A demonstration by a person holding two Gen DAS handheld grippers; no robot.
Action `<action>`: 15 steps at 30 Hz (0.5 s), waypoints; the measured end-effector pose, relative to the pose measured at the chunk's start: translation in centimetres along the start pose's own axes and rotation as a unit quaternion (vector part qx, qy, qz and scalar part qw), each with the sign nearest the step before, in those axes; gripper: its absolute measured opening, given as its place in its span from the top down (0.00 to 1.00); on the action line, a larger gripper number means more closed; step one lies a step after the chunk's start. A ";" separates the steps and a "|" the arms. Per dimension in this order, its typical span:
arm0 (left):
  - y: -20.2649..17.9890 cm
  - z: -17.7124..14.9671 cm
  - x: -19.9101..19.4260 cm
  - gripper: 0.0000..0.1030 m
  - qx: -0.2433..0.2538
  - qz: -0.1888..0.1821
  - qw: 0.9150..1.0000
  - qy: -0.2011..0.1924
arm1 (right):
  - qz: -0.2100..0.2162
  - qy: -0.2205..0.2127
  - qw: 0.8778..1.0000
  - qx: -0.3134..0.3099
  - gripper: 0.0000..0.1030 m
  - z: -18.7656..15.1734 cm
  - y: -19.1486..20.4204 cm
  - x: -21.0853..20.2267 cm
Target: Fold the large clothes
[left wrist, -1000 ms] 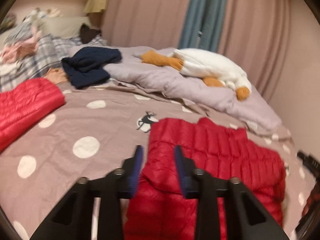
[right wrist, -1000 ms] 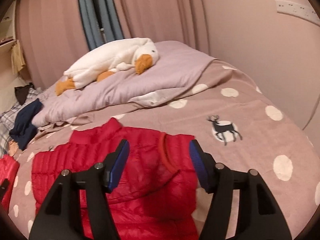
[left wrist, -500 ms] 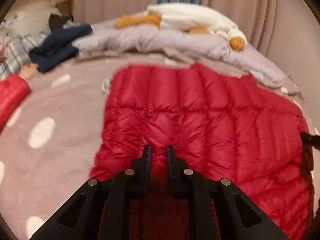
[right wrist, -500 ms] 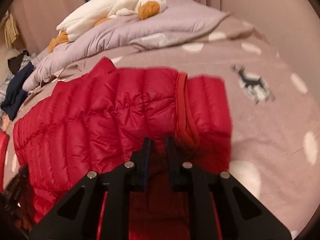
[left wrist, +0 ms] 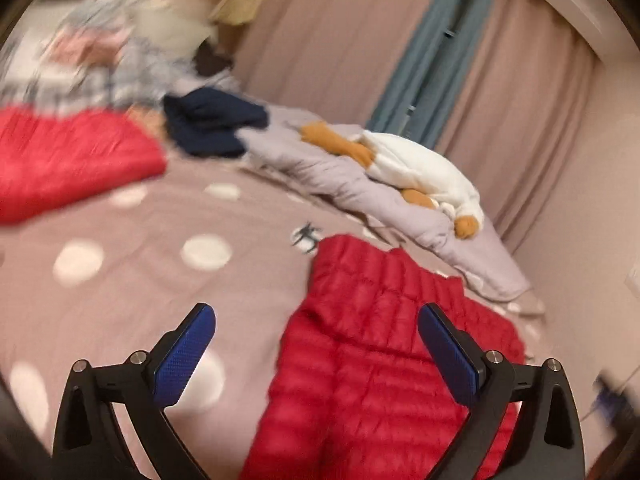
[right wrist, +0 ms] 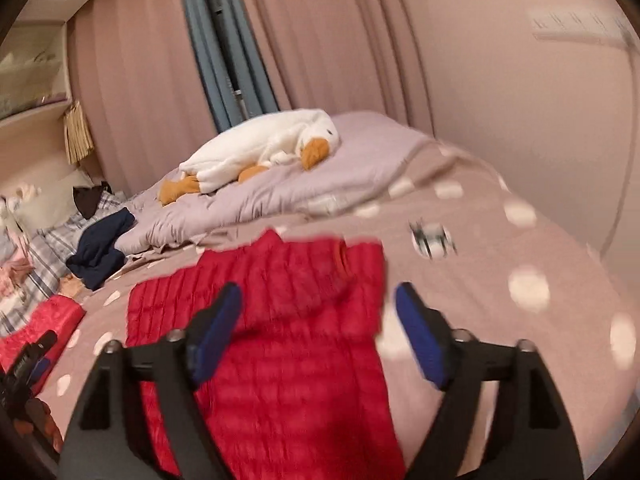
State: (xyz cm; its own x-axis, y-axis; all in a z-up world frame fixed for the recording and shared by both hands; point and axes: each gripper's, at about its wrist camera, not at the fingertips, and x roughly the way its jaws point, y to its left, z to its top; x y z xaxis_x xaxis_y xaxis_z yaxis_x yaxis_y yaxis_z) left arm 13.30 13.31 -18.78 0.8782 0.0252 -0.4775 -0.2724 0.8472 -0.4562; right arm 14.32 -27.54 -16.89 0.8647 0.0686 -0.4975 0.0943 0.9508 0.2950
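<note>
A red quilted down jacket (left wrist: 380, 360) lies folded on the polka-dot bedspread (left wrist: 132, 280). It also shows in the right wrist view (right wrist: 288, 344). My left gripper (left wrist: 316, 354) is open and empty, raised above the jacket's near left edge. My right gripper (right wrist: 320, 332) is open and empty, raised above the jacket's near end, with the collar part just beyond it. Both views are motion-blurred.
A second red folded garment (left wrist: 60, 160) lies at the far left. A navy garment (left wrist: 212, 124), a lilac duvet (left wrist: 360, 188) and a white plush goose (left wrist: 420, 168) lie at the bed's far side. Plaid bedding (right wrist: 44, 248) and curtains (right wrist: 320, 40) stand behind.
Half a second ago both grippers were shut on the jacket's near edge. Both have let go, opened wide and pulled back and up from the jacket.
</note>
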 end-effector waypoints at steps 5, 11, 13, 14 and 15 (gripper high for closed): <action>1.9 -1.8 -1.5 0.03 -0.015 0.025 0.999 0.045 | -0.006 0.077 0.991 0.105 0.16 -7.1 -3.9 0.6; 0.0 0.5 -6.0 0.03 0.038 -0.006 0.999 0.021 | 0.012 0.066 0.995 0.074 0.17 -4.4 -1.7 -1.1; -0.5 1.5 -8.1 0.03 0.060 -0.002 0.998 0.002 | 0.000 0.050 0.998 0.037 0.17 -2.5 -0.5 -2.7; -0.7 1.9 -9.0 0.03 0.067 -0.005 0.998 -0.004 | -0.004 0.036 0.999 0.023 0.17 -1.7 0.1 -3.7; -0.6 2.0 -9.8 0.03 0.067 -0.009 0.998 -0.006 | -0.004 0.024 1.000 0.011 0.17 -1.2 0.5 -4.8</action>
State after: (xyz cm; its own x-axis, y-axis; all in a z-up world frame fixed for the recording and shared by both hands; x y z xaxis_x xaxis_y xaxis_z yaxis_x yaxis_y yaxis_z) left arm 5.64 13.67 -12.32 0.8877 0.0150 -0.4601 -0.2019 0.9109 -0.3598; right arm 9.64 -27.01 -15.39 0.8389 0.0765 -0.5388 0.1119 0.9447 0.3083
